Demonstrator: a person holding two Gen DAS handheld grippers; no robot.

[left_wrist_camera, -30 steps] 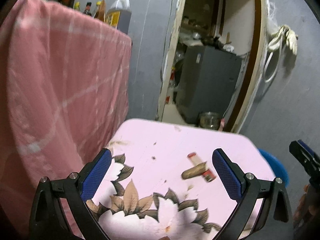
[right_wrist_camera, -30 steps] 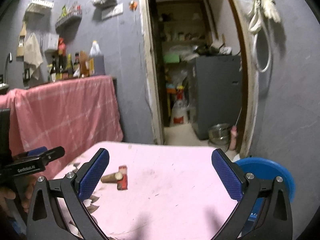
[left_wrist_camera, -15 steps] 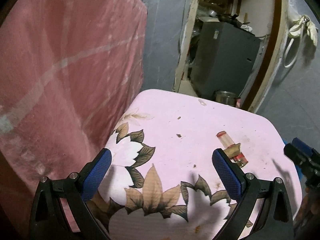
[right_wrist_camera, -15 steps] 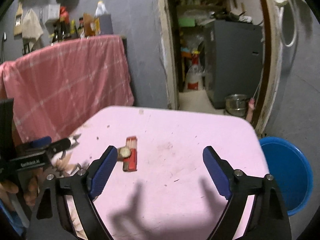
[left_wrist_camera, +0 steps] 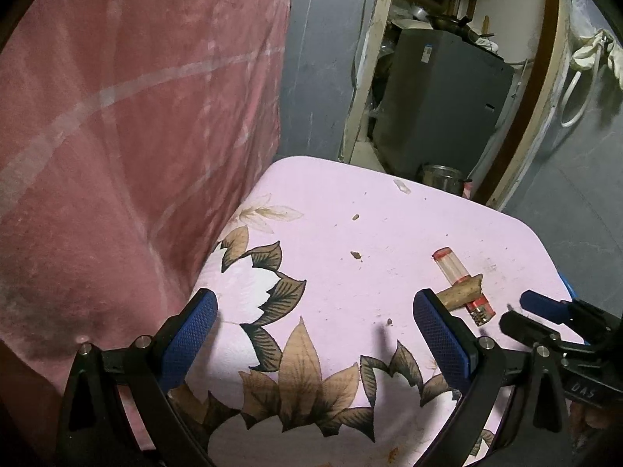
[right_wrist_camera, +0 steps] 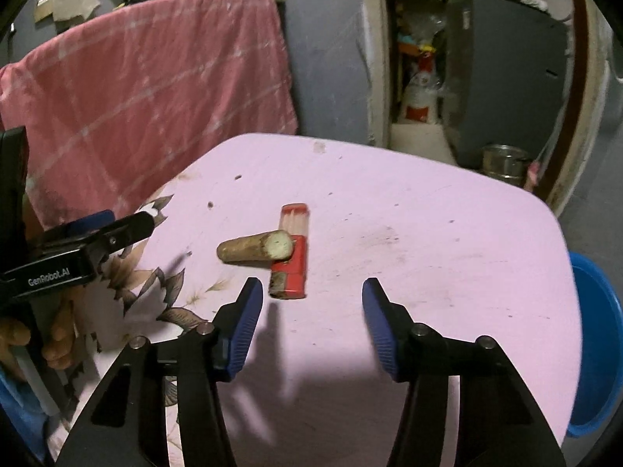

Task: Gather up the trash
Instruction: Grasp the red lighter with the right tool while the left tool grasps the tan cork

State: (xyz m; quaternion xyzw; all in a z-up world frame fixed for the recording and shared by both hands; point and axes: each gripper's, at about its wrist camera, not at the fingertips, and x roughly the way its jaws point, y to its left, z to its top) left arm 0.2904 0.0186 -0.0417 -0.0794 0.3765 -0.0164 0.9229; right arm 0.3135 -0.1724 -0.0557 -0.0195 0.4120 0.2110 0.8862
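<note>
A red and clear lighter [right_wrist_camera: 291,251] lies on the pink flowered table [right_wrist_camera: 428,257], with a short brown stick [right_wrist_camera: 255,248] across it. Both show in the left wrist view, lighter [left_wrist_camera: 461,284] and stick [left_wrist_camera: 459,296], just beyond the right fingertip. My right gripper [right_wrist_camera: 309,303] is open and empty, hovering just short of the lighter. My left gripper [left_wrist_camera: 313,325] is open and empty over the flower print, left of the trash. Small crumbs [left_wrist_camera: 356,255] dot the table.
A blue bucket [right_wrist_camera: 595,346] stands below the table's right edge. A pink cloth [left_wrist_camera: 117,148] hangs over a counter on the left. A doorway behind shows a grey cabinet [right_wrist_camera: 502,66] and a metal pot [right_wrist_camera: 504,163] on the floor.
Both grippers have tilted down and moved closer to the table. The right gripper has narrowed its opening and come near the lighter and stick. The trash has not moved.
</note>
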